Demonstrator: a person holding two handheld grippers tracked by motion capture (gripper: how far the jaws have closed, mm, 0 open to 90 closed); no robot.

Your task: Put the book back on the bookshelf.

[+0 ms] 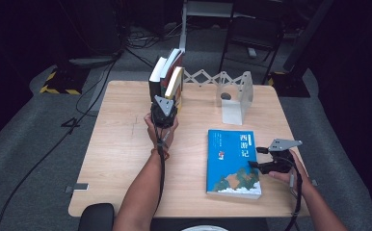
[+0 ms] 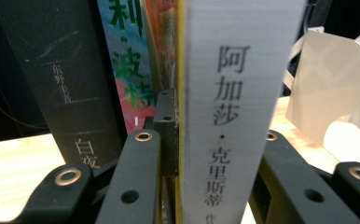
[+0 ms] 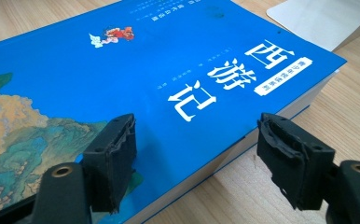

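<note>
With my left gripper point(image 1: 164, 111) clamped on the white-spined book point(image 2: 234, 112), I stand it upright against the row of books point(image 1: 167, 72), while my right gripper point(image 1: 266, 157) waits open-jawed over the blue book point(image 1: 234, 163), lying flat.

- The upright row of hardback books point(image 1: 167, 77) is standing at the far edge of the light wooden table point(image 1: 121, 159).
- The white sheet-metal bookend point(image 1: 237, 98) is standing to the right of that row, well apart from it.
- The thick blue paperback book point(image 1: 233, 163) is lying flat nearer the person, in front of the bookend.
</note>
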